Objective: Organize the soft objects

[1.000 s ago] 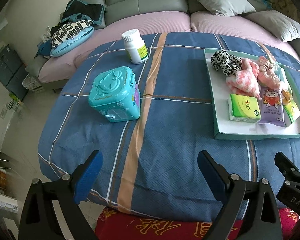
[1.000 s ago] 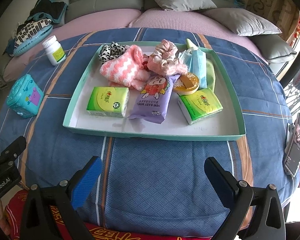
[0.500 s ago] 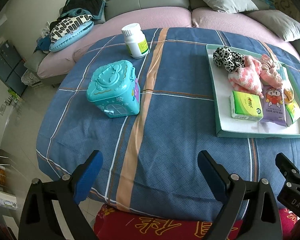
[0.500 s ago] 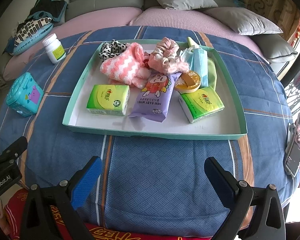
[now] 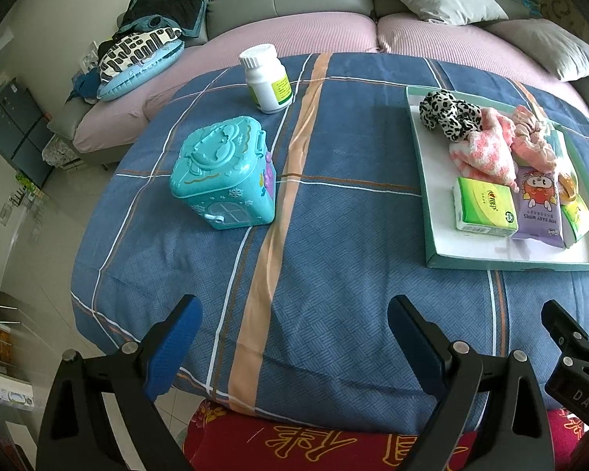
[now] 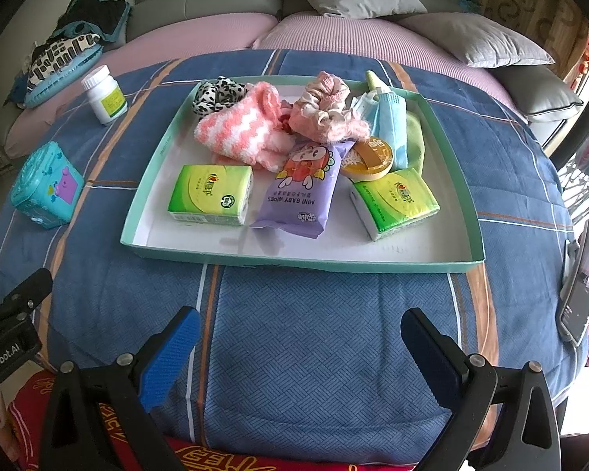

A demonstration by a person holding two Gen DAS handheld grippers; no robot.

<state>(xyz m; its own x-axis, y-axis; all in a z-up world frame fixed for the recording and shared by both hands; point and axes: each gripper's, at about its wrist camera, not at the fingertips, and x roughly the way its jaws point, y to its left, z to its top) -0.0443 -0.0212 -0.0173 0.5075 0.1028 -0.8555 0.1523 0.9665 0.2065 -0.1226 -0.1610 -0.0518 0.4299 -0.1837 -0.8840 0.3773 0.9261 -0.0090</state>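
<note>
Both claws hung spread and empty over the near edge of the tabletop: the left claw (image 5: 294, 337) above bare cloth, the right claw (image 6: 300, 347) facing the tray (image 6: 302, 263), neither touching anything.

The soft things lay heaped in the tray's far half. A pink-and-white sock (image 6: 237, 129) sat near the far left corner, with a leopard scrunchie (image 6: 216, 92) just behind it against the far rim and a pink scrunchie (image 6: 325, 112) beside it toward the middle. All three looked light and limp; they would likely crush flat in a pinch and drag a neighbour along where they overlapped. The sock's raised fold nearest the tray's left side seemed the cleanest place to bite, and each scrunchie would best be taken across one thickness of its ring.

Nearer the front rim lay two green tissue packs (image 6: 212, 194) and a purple wipes pack (image 6: 302, 186), squashy but slick in their film, so a grip across the short sides would probably hold better than one on a corner. The wipes pack's far end overlapped the sock.

A teal box (image 5: 223, 172) and a white bottle (image 5: 267, 78) stood on the tabletop's left half, well apart from the tray.
</note>
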